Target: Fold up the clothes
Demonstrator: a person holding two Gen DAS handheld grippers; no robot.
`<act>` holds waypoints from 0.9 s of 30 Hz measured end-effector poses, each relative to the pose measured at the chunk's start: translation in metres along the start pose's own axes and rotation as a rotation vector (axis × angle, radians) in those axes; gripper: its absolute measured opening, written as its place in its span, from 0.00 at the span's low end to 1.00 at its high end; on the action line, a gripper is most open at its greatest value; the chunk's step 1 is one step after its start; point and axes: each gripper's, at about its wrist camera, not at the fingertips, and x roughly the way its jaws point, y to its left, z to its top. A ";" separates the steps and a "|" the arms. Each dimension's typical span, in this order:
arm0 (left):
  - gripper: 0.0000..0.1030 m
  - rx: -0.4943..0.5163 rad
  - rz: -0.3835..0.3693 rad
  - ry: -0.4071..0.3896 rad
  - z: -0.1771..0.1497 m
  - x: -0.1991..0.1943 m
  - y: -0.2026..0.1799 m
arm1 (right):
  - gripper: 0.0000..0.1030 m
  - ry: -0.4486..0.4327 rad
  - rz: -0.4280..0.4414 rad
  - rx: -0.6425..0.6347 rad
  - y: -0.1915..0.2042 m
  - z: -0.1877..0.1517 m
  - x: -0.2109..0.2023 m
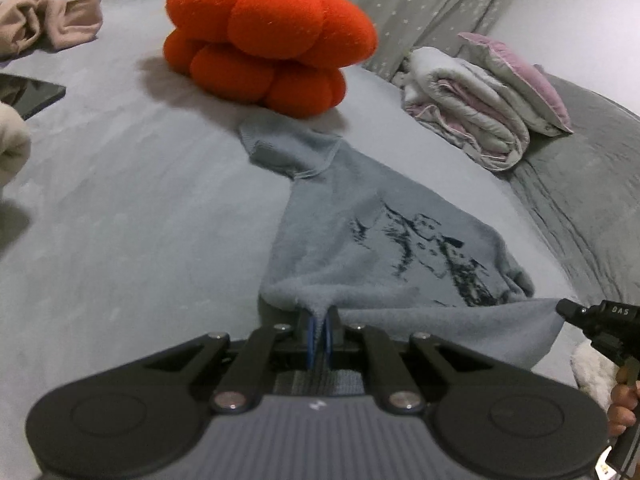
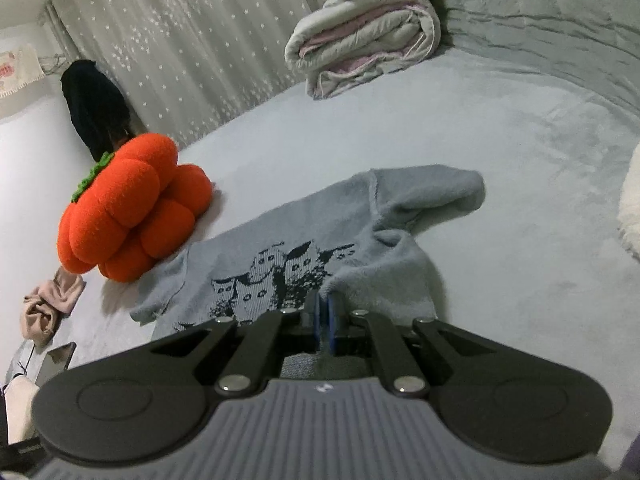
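Note:
A pale blue-grey sweater with a dark animal print lies on the bed, one sleeve reaching toward the orange cushion. My left gripper is shut on the sweater's near hem, which is lifted off the bed. The right gripper's tip shows at the right edge of the left wrist view, pinching the same hem farther along. In the right wrist view the sweater spreads out ahead, and my right gripper is shut on a raised fold of its edge. The other sleeve lies folded over to the right.
An orange pumpkin cushion sits just beyond the sweater. A folded white and pink quilt rests at the back right. A beige garment is crumpled at the far left, near a dark flat device. A person's fingers hold the right gripper.

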 end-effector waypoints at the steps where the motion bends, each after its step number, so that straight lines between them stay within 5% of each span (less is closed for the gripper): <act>1: 0.05 -0.004 0.006 -0.003 0.001 0.003 0.001 | 0.06 0.001 0.002 -0.003 0.003 0.000 0.005; 8: 0.05 -0.006 0.049 -0.049 0.014 0.022 0.004 | 0.07 -0.034 0.077 -0.049 0.019 -0.004 0.040; 16: 0.10 -0.025 0.082 -0.004 0.015 0.044 0.013 | 0.15 0.051 0.086 -0.045 0.013 -0.016 0.052; 18: 0.12 -0.028 0.079 0.004 0.015 0.042 0.014 | 0.25 0.053 0.090 -0.043 0.010 -0.014 0.045; 19: 0.13 -0.029 0.076 0.008 0.015 0.040 0.015 | 0.41 0.050 0.090 -0.044 0.009 -0.014 0.042; 20: 0.15 -0.031 0.073 0.013 0.015 0.038 0.016 | 0.46 0.048 0.090 -0.045 0.008 -0.013 0.038; 27: 0.24 -0.032 0.057 0.055 0.012 0.032 0.024 | 0.46 0.155 0.012 -0.016 -0.006 -0.019 0.021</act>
